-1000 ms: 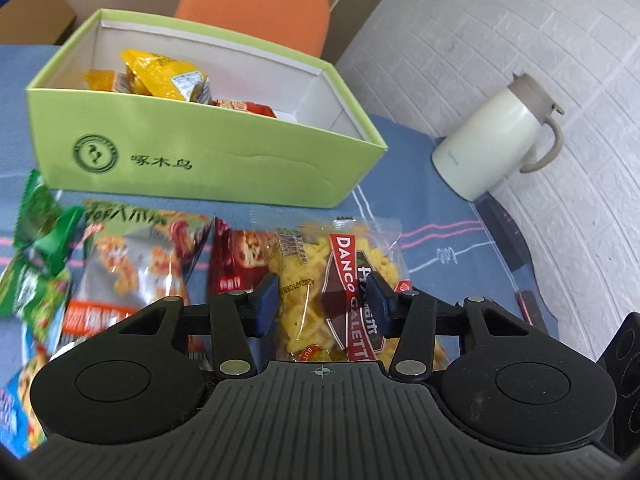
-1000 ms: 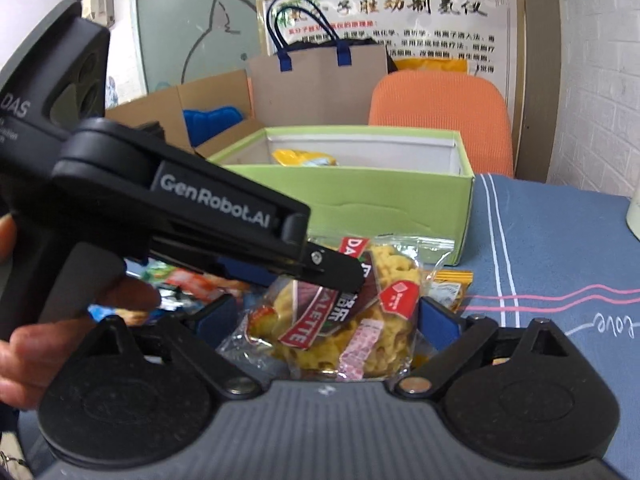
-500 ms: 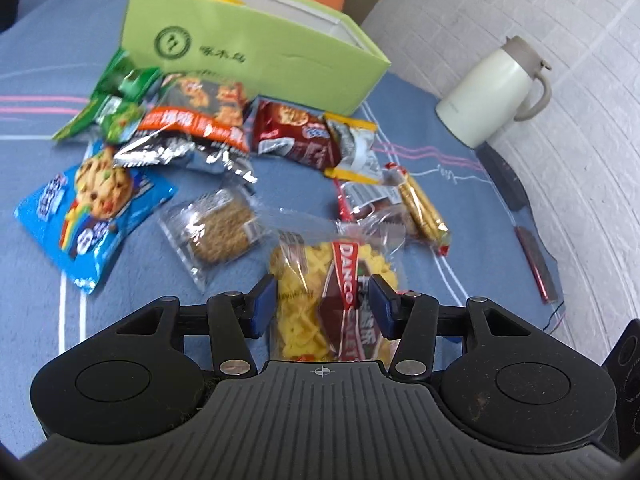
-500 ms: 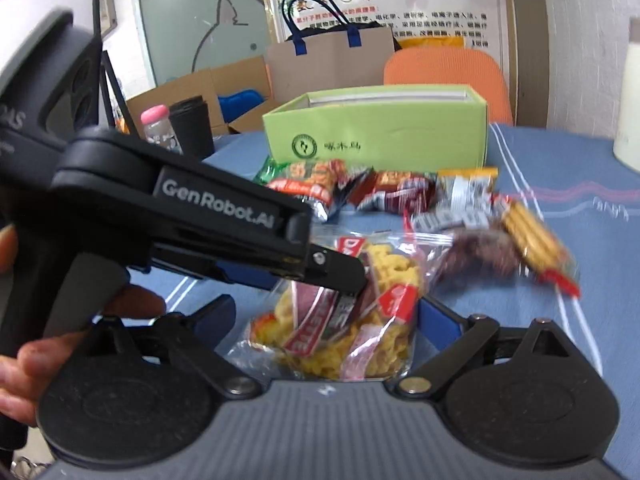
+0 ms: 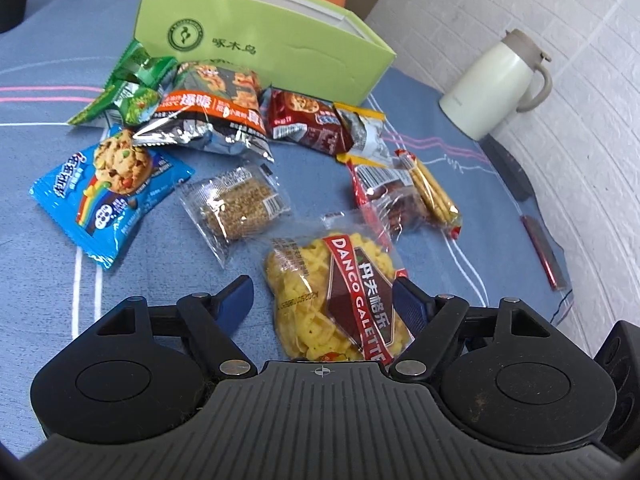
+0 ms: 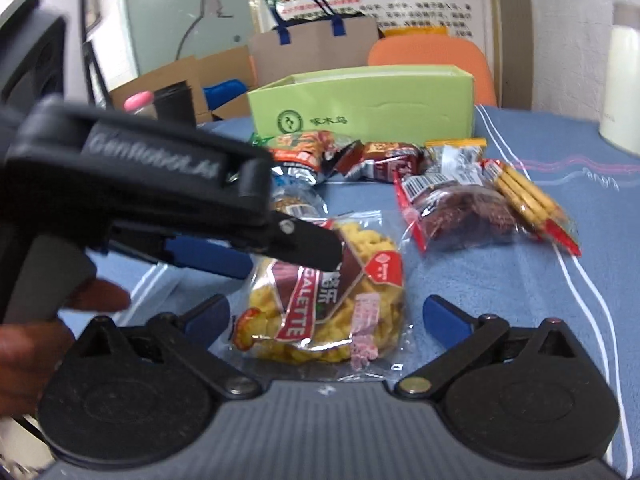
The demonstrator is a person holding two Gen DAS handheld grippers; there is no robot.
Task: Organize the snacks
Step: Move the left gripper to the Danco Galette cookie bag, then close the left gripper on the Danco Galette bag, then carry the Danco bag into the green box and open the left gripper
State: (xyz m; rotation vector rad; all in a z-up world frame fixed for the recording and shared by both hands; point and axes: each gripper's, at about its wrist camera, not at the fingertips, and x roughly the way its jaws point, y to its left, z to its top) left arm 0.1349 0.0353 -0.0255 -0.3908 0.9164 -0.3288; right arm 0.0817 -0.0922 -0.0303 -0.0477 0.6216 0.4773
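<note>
The clear bag of yellow galette crackers with a red band (image 5: 332, 292) lies on the blue cloth (image 5: 48, 248) between my left gripper (image 5: 325, 295), whose jaws are opening off it; my right gripper (image 6: 326, 314) is opening too. I judge this a release; next, a regrip toward the green cardboard box (image 5: 256, 44).

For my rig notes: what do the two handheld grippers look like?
Both grippers, left and right, are matte black plastic with a ribbed grey body, round hubs, silver pivot screws and blue finger pads. The left carries white "GenRobot.AI" lettering on its side.

Bright even light; right view blurred, edges bowed
</note>
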